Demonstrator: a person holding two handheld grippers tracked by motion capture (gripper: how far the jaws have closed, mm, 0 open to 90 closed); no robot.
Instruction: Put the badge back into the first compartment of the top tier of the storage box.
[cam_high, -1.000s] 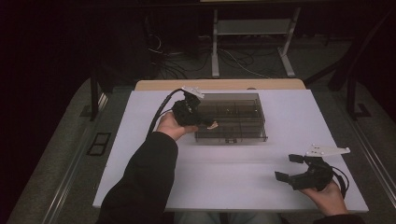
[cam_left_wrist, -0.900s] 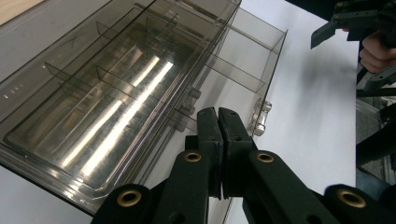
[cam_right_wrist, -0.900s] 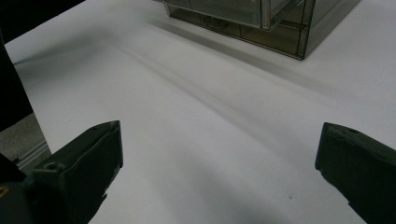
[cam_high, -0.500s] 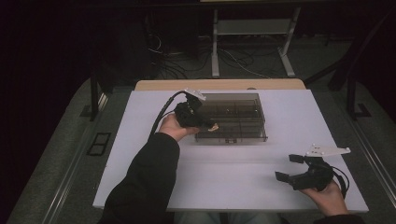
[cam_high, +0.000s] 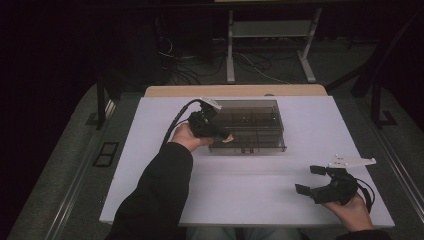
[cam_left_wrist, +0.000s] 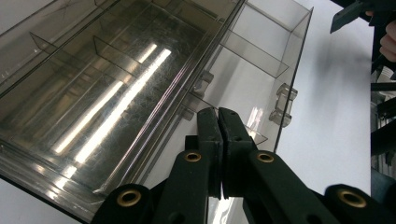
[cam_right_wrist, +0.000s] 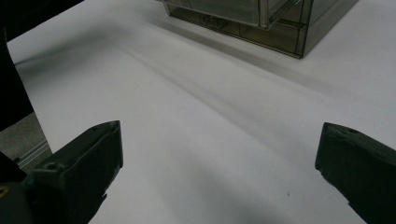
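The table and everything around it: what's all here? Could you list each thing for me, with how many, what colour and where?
Table: one, white top, fills the middle of the high view.
Compartment box: one, clear smoky plastic with dividers inside, lid closed, at the far middle of the table.
Wooden board: one, light brown, along the table's far edge.
Metal stand: one, pale grey, on the floor beyond the table.
Cables: several, on the floor by the stand.
Left gripper: one, black, jaws closed, at the box's near left part.
Right gripper: one, black, jaws wide apart, above the table's near right corner.
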